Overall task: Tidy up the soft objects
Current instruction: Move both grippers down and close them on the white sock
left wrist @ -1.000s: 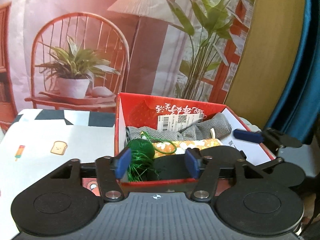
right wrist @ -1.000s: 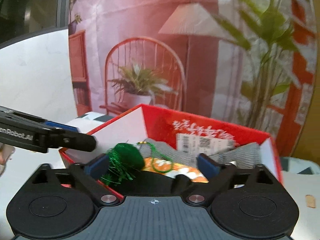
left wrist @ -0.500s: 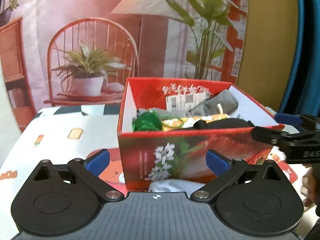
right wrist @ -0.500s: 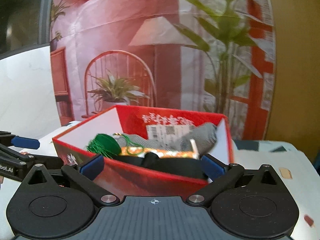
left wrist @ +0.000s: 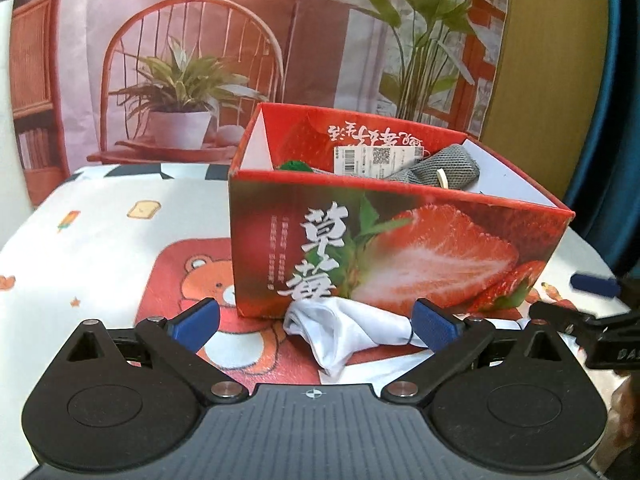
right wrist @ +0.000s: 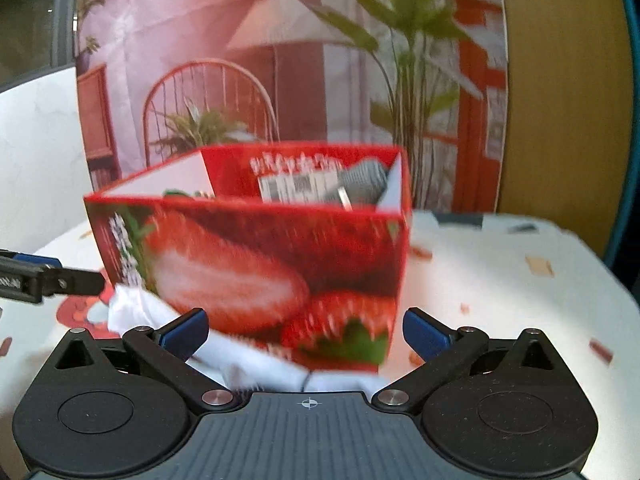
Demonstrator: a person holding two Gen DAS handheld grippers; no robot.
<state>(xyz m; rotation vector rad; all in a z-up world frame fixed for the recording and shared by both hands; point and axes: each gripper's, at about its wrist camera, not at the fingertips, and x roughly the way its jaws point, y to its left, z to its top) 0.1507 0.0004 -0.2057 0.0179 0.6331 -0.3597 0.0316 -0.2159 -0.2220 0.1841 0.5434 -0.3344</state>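
Left tool (left wrist: 314, 322): spread, empty | left view only: bear print (left wrist: 208, 280)

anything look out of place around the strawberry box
Yes: a crumpled white cloth lies on the tablecloth against the front of the strawberry box, not inside with the grey fabric and green item. It is bunched unevenly between both open tools.

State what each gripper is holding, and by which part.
Nothing is held. The left gripper and right gripper are both open, with the white cloth lying ungripped before the strawberry box.
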